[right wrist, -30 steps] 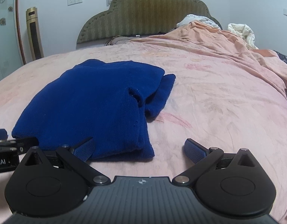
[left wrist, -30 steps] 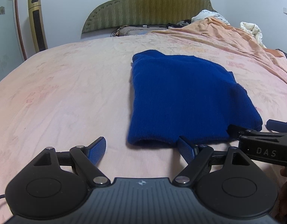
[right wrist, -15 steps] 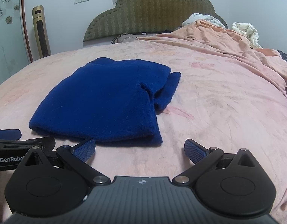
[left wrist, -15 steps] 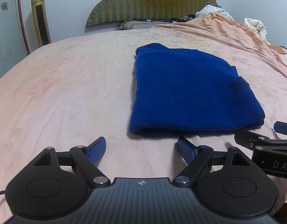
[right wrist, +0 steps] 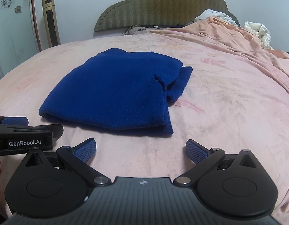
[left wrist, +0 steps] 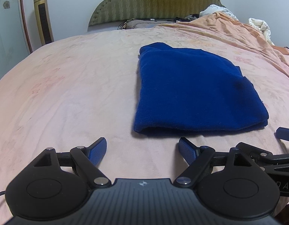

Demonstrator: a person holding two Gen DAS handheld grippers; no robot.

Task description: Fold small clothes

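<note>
A blue sweater (left wrist: pixel 193 88) lies folded on a big pink bed (left wrist: pixel 69 93). It is flat and in about the middle of the bed. From the right wrist view, one sleeve end (right wrist: pixel 179 83) sticks out past the folded part, on the side away from the left gripper.

The left gripper (left wrist: pixel 142 152) is just in front of the sweater's near edge. Its two blue fingers are spread wide, and only the pink bed shows between them. It does not touch the sweater and holds nothing.

The right gripper (right wrist: pixel 140 151) is also just in front of the sweater's near edge. Its fingers are wide apart too, with only bed between them. It holds nothing.

The two grippers are side by side. Each one shows at the edge of the other's picture, close to a near corner of the sweater.

Behind the sweater, at the far end of the bed, is a green headboard (right wrist: pixel 159 7). An orange blanket (right wrist: pixel 229 35) is bunched up on the bed, beyond the sweater and on its sleeve side. A tall gold fan (right wrist: pixel 50 28) stands by the wall, left of the headboard. Some white bedding (right wrist: pixel 257 31) sits past the blanket.
</note>
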